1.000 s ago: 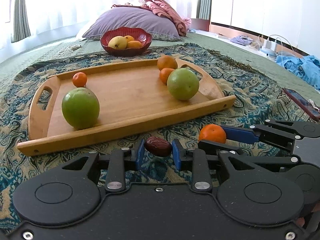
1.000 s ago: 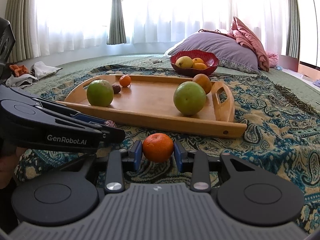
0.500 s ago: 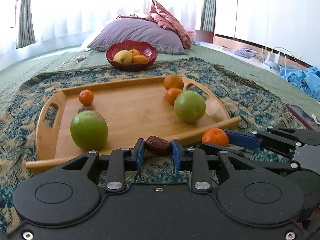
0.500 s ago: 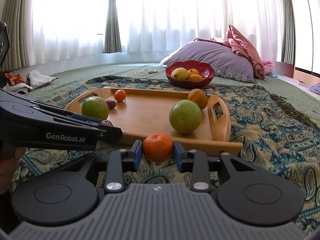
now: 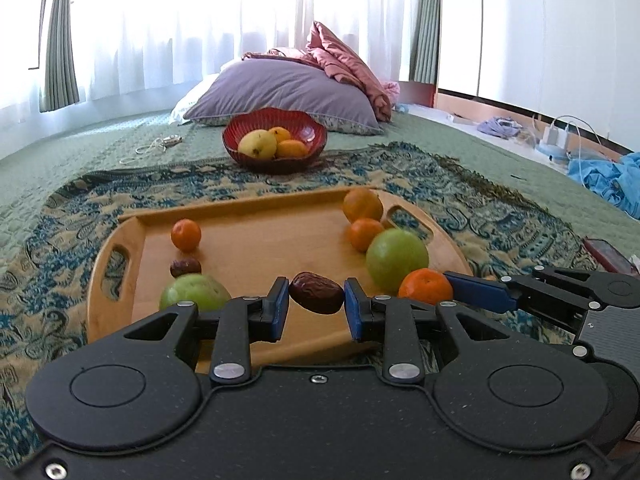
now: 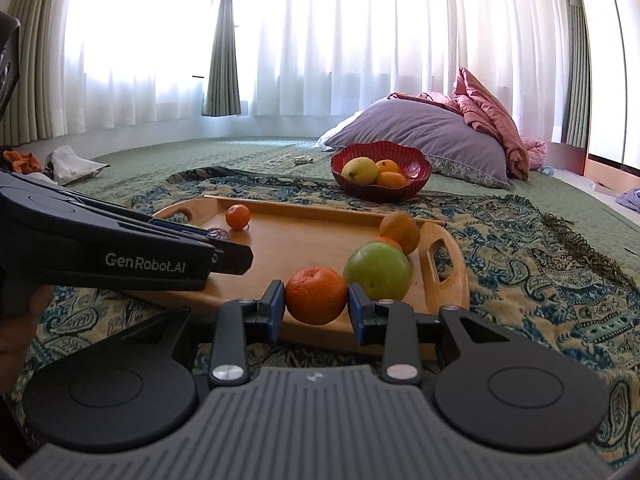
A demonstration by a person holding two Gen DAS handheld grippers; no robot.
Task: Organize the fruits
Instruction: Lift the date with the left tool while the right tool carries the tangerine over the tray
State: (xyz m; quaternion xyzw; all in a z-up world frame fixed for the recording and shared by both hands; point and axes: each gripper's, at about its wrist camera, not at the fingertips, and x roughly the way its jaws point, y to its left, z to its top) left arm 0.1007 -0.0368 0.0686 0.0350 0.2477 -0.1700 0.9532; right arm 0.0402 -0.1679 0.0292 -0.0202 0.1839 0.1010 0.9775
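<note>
1. A bright curtained room; a patterned rug (image 5: 460,184) lies on a green quilted floor, with a wooden tray (image 5: 248,240) on it.
2. The left gripper (image 5: 316,304) is clamped on a dried date (image 5: 316,298), its long axis running across between the pads, held above the tray's near edge.
3. The right gripper (image 6: 316,306) is clenched on a tangerine (image 6: 316,295), just beside the left one, also at the near edge.
4. The red bowl (image 5: 276,136) lies straight ahead past the tray, about equally far from both hands.
5. The tray carries two green fruits, another date and probably three orange fruits; one is partly hidden.
6. The bowl holds a yellow fruit and two orange ones.
</note>
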